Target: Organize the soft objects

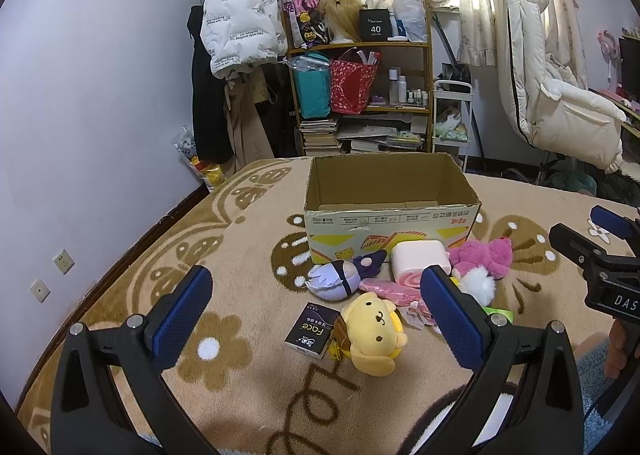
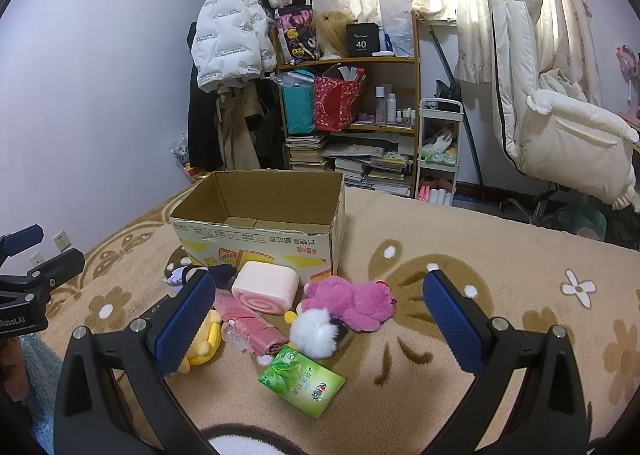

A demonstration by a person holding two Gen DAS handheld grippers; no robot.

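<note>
Beige flower-patterned blanket [image 1: 248, 255] carries the empty brown cardboard box [image 1: 390, 191] at twelve o'clock, yellow plush dog [image 1: 374, 329] before it; left gripper [image 1: 316, 307] and right gripper [image 2: 318, 315] gape, holding nothing, so grasp the body centrally.

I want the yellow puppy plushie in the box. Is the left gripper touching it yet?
Apart. In the left wrist view the left gripper hovers open, and bare blanket shows between its fingers and the yellow plushie.
</note>
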